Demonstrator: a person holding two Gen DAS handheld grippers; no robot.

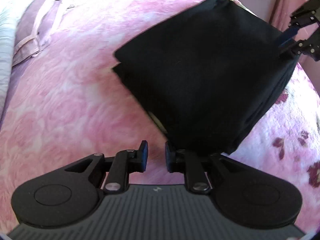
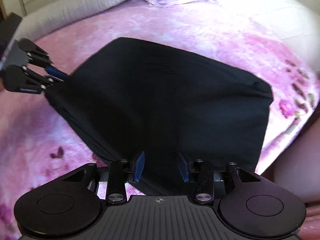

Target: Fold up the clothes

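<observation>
- Left edge, left wrist view: a white ribbed bolster (image 1: 5, 46) lies along the bed's border; the right wrist view shows it curving across the top left.
- Beside it, a lilac garment (image 1: 34, 40) with pale straps lies flat on the pink quilt (image 1: 66, 92). It is well apart from the black cloth.
- Left gripper (image 1: 156, 157): jaws stand narrowly apart. The gap between the pads shows only quilt. The nearest corner of the black cloth (image 1: 202, 84) lies just beside the right-hand pad, partly over that finger's linkage; whether it touches the pad cannot be told. No grip seen.
- Black cloth: folded into a rough four-sided block, layered edges showing on its left side, resting on the quilt at mid-bed. Both views are somewhat blurred.
- Right gripper (image 2: 162, 167): jaws stand moderately wide. The cloth's near edge lies between and beneath the blue pads (image 2: 140, 166), but the pads do not press on it.
- In the left wrist view, the right gripper appears at the far right, its blue tips at the cloth's right corner.
- In the right wrist view, the left gripper appears at the far left, tips at the cloth's left corner.
- Right edge: the quilt carries dark purple flower prints (image 1: 280, 144).
</observation>
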